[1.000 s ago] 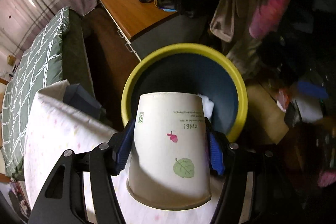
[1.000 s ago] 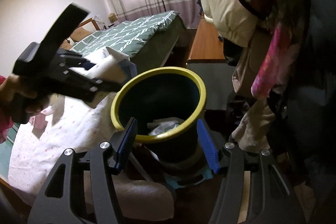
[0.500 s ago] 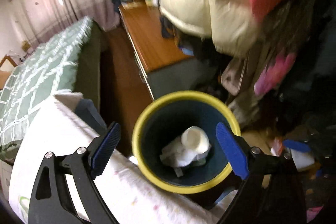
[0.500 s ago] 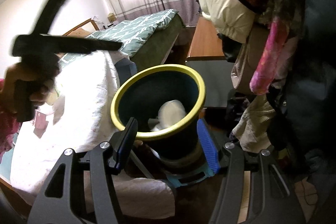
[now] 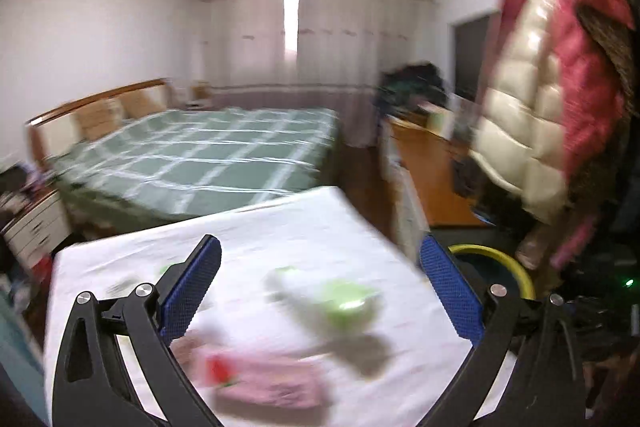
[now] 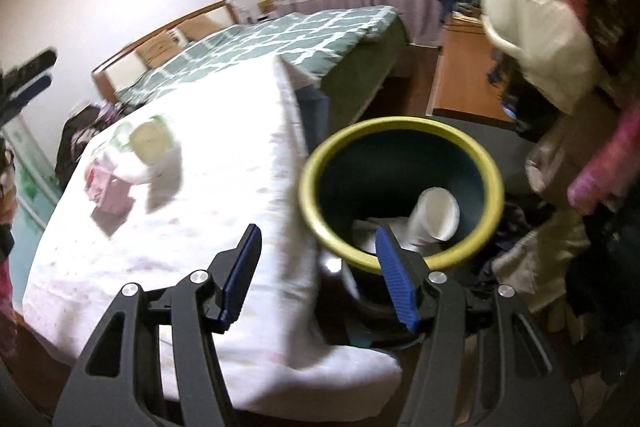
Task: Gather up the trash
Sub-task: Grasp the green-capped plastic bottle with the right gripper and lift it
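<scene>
The yellow-rimmed dark bin [image 6: 400, 187] stands beside the white-covered table [image 6: 216, 187]. A white paper cup [image 6: 434, 217] lies inside it on crumpled paper. My right gripper [image 6: 318, 273] is open and empty, just left of and above the bin's near rim. My left gripper [image 5: 318, 281] is open and empty above the table [image 5: 280, 227], over a blurred green-lidded container [image 5: 344, 301] and a pink packet [image 5: 264, 383]. The bin's rim [image 5: 496, 263] shows at its right. The container [image 6: 152, 143] and pink packet [image 6: 108, 191] also show in the right wrist view.
A green-checked bed [image 5: 208, 159] lies beyond the table. A wooden desk [image 6: 464, 83] stands behind the bin. Hanging jackets [image 5: 560, 87] and piled clothes [image 6: 560, 187] crowd the right side.
My left gripper let the paper cup drop into the bin, then swung left over the table. My right gripper let go of the bin and shifted left.
</scene>
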Demonstrator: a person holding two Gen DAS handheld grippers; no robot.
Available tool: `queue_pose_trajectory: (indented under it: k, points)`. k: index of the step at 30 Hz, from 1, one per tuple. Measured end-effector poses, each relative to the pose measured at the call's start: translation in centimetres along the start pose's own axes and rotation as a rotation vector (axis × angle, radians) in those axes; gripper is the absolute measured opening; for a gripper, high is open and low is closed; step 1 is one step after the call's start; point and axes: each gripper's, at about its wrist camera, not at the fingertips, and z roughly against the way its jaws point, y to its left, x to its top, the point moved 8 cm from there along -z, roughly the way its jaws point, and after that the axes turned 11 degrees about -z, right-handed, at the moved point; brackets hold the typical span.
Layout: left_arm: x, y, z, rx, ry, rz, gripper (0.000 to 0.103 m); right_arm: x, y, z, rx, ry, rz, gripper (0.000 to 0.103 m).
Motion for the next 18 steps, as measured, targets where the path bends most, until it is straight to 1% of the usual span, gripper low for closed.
queue_pose_trajectory:
  k: [4,7,9,12,14,15,16,18]
  points:
    - [-4.7,8.8,1.9,0.137,0.004,0.137,0.098,0.1,4.4,-1.4,0.034,0.024,0.068,0.057]
    - [-7.9,14.6,2.8,0.218,-0.008,0.232,0.098,0.1,8.2,-2.7,0.058,0.040,0.122,0.057]
    - [-9.9,17.9,2.9,0.269,-0.019,0.280,0.098,0.3,10.5,-3.6,0.073,0.046,0.152,0.057]
    - [-12.6,20.7,2.7,0.325,-0.023,0.318,0.098,0.8,13.0,-4.7,0.088,0.045,0.177,0.057]
    - [-14.2,21.6,2.5,0.331,-0.022,0.332,0.098,1.4,14.8,-5.6,0.090,0.038,0.201,0.059]
    - [-14.9,21.8,2.1,0.342,-0.001,0.319,0.098,1.7,15.4,-6.0,0.089,0.036,0.210,0.061]
    - [-15.1,21.8,1.6,0.348,0.022,0.307,0.098,2.0,16.1,-6.5,0.087,0.031,0.224,0.063]
    - [-15.3,22.1,1.4,0.337,0.015,0.308,0.098,2.6,17.6,-7.6,0.091,0.025,0.248,0.064]
